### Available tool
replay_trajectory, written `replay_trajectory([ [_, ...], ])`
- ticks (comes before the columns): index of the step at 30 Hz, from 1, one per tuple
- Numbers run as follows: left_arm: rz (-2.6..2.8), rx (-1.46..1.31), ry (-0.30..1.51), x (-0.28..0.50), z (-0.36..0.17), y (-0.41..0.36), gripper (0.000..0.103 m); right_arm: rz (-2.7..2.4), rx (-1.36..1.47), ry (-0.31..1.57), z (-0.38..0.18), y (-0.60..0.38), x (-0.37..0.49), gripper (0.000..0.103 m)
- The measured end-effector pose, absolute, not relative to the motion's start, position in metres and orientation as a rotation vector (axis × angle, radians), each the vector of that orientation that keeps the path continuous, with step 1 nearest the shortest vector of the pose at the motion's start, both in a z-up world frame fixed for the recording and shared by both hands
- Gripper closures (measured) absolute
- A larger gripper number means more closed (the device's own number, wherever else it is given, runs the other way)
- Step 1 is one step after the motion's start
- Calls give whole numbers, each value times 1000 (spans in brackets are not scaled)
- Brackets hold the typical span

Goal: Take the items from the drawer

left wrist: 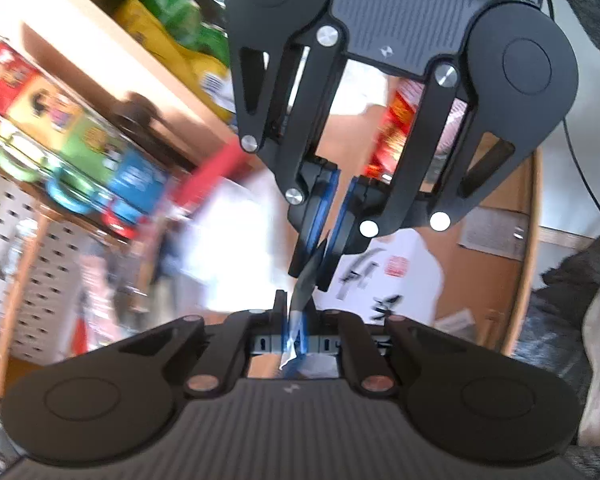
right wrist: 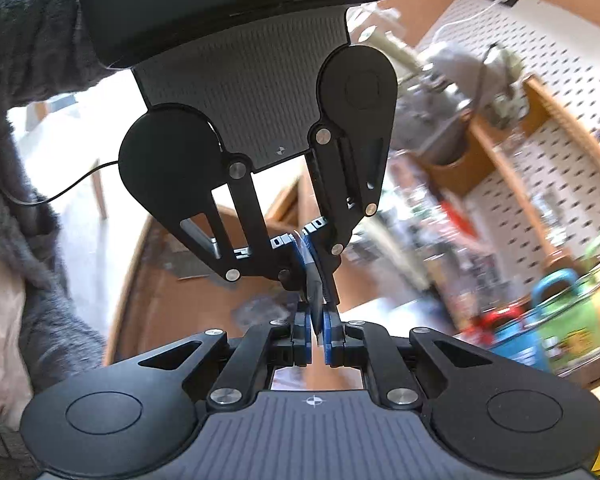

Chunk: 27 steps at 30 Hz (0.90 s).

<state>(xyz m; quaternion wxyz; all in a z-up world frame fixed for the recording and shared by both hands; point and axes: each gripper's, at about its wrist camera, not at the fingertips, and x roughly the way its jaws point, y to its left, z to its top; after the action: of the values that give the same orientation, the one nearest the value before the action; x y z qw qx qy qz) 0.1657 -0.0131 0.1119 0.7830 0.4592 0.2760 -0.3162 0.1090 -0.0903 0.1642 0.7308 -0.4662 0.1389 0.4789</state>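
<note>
Your left gripper (left wrist: 294, 336) is clamped narrow on one end of a small, thin dark packet with a silvery-white edge (left wrist: 305, 280), and your right gripper (right wrist: 318, 338) pinches the other end of the same packet, its blue-padded fingers (right wrist: 306, 340) nearly touching around the thin dark strip. The two grippers face each other tip to tip, so each camera sees the opposite tool coming in from the top of its view, with the packet stretched between them in the air. Below and behind the packet lies a white sheet printed with black figures and a red stamp (left wrist: 384, 276), resting on a brown wooden surface with a curved raised rim (left wrist: 528, 240). To your left a light wooden shelf (left wrist: 100, 52) carries colourful boxes and green and yellow bags, too blurred to read. A white pegboard with rows of slots (right wrist: 540, 64) stands behind. Whether the wooden surface belongs to the drawer, you cannot tell from these views.
</note>
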Motion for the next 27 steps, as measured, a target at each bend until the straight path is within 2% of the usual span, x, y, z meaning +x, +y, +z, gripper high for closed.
replay_trajectory([
  [2, -669, 997, 576, 172, 140, -17, 97, 1034, -1029, 286, 176, -88, 114, 97],
  [5, -645, 1016, 555, 137, 205, -8, 97, 1003, -1034, 266, 191, -84, 125, 97],
  [10, -604, 1005, 540, 174, 224, -5, 96, 947, -1044, 237, 207, -76, 155, 97],
  [20, -540, 928, 564, 242, 224, 8, 95, 883, -1058, 262, 200, -52, 217, 97],
  [27, -548, 917, 572, 255, 209, 12, 95, 876, -1083, 270, 184, -45, 230, 97],
])
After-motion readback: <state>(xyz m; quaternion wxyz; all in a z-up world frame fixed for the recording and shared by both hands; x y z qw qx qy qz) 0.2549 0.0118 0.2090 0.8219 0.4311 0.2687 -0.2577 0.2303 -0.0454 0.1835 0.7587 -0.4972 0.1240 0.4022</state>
